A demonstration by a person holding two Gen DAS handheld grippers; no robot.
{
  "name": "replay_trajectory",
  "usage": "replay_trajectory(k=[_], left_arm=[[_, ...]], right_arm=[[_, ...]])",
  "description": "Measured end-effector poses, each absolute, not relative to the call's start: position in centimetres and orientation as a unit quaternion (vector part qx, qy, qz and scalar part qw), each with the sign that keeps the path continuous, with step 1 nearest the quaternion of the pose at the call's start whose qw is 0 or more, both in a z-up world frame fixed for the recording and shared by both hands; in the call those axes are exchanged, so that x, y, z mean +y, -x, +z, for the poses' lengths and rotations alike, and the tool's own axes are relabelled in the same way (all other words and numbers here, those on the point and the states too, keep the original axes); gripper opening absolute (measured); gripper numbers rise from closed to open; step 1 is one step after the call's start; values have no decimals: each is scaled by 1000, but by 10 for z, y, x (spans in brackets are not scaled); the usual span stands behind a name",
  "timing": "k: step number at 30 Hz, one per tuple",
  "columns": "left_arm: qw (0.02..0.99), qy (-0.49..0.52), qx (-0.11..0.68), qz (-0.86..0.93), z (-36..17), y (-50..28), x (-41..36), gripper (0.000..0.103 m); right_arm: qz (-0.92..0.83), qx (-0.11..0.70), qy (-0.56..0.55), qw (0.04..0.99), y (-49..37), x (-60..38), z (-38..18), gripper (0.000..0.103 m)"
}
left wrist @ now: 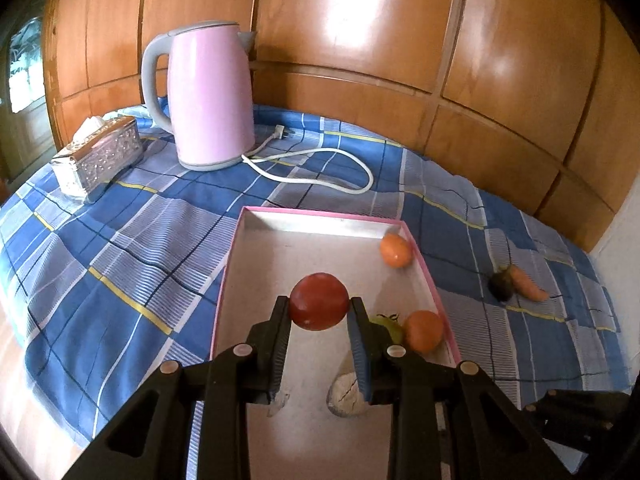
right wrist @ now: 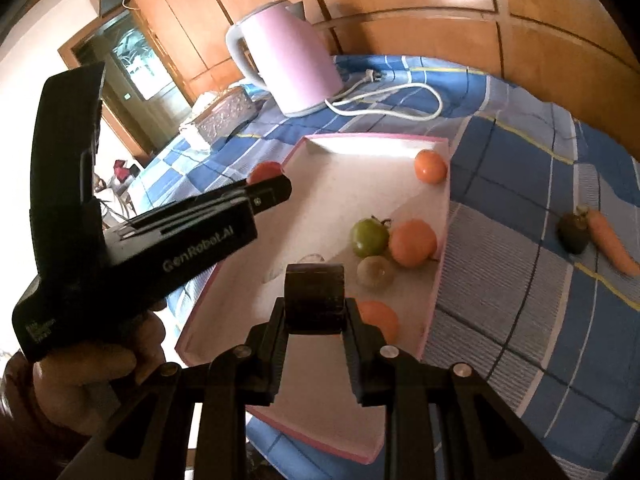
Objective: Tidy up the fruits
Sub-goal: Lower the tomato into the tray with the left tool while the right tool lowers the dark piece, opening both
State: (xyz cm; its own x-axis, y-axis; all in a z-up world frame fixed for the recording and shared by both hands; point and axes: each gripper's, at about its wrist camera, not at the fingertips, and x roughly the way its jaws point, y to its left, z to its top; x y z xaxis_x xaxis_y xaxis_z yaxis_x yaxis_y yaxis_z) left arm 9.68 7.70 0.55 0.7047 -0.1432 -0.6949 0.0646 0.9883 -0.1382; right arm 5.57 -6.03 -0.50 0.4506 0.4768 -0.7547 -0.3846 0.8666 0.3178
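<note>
black left tongs (left wrist: 319, 307) grip a smooth, round red tomato (left wrist: 318, 301) between their ribbed blue-edged pads, held above the shallow pink-rimmed tray (left wrist: 320, 213). right tongs (right wrist: 315, 307) clamp a dark, blocky, matte object (right wrist: 315, 293) that i cannot identify, also over the tray. inside the tray lie glossy round oranges, one in the far right corner (left wrist: 395, 250), one near the right wall (left wrist: 424, 331), and a green tomato (right wrist: 369, 237) touching that second orange, with a dull brownish round fruit (right wrist: 375, 272) just beside them. another orange (right wrist: 380, 320) sits partly behind the right tongs. out on the blue checked cloth (left wrist: 160, 240), well apart from the tray, a tapered carrot (left wrist: 528, 282) touches a dark green pepper (left wrist: 502, 285). farther back stand a pink kettle (left wrist: 208, 96) with a looping white cord (left wrist: 320, 168) and an embossed silver tissue box (left wrist: 98, 156).
</note>
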Motion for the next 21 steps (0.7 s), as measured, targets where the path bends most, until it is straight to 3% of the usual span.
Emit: replay_trajectory(k=[13, 16, 21], left_arm=[[909, 55, 410, -44, -15, -106, 73, 30], [909, 53, 412, -36, -17, -103, 73, 39], [910, 54, 409, -29, -16, -91, 72, 44]], right_arm=[[249, 470, -60, 845, -58, -60, -15, 28], [245, 472, -60, 845, -56, -62, -17, 28], [233, 472, -59, 848, -52, -66, -17, 28]])
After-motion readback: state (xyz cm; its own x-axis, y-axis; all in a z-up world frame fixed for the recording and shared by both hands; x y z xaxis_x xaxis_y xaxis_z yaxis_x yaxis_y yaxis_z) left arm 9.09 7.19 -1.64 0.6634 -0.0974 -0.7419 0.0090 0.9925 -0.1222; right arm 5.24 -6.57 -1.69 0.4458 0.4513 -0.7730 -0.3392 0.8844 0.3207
